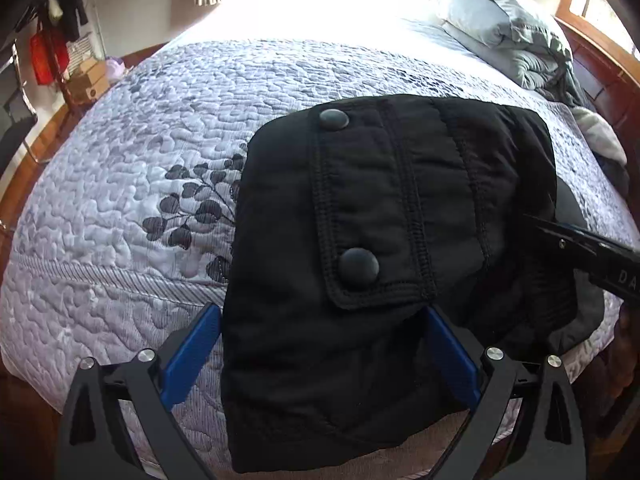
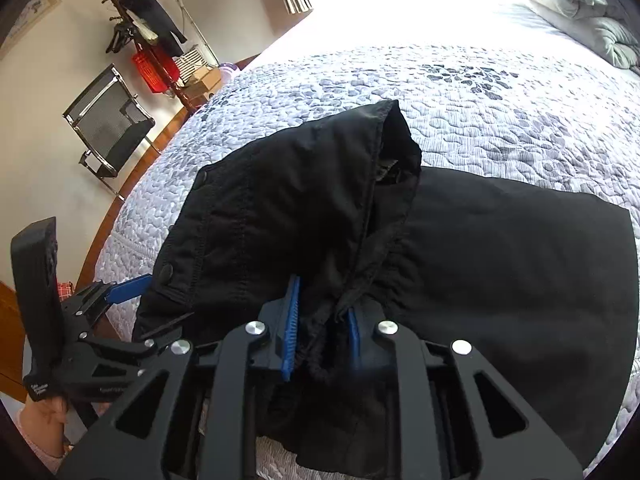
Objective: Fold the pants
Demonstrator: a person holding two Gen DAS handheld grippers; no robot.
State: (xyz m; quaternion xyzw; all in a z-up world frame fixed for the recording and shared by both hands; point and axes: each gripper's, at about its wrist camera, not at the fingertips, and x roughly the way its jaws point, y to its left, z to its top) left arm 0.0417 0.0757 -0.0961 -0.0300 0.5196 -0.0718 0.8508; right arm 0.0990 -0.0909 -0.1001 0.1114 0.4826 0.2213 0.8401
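Note:
Black pants [image 1: 380, 220] lie partly folded on the quilted bed [image 1: 120, 200], a pocket flap with two round snaps [image 1: 358, 268] facing up. My left gripper [image 1: 322, 314] is open wide at the near edge, and the folded cloth lies between its blue fingers [image 1: 192, 356] without being pinched. In the right wrist view the pants [image 2: 500, 280] spread to the right, with a raised fold towards the left. My right gripper [image 2: 324, 300] is shut on the bunched elastic waistband between its blue pads [image 2: 290, 328]. The left gripper [image 2: 171, 296] shows at the pants' left edge, held by a hand [image 2: 40, 420].
A pillow [image 1: 480, 16] and crumpled grey bedding [image 1: 540, 64] lie at the head of the bed beside the wooden bed frame [image 1: 600, 52]. Off the bed's left side stand a mesh chair [image 2: 108, 128], a coat rack [image 2: 132, 32] with a red basket, and cardboard boxes [image 1: 86, 80].

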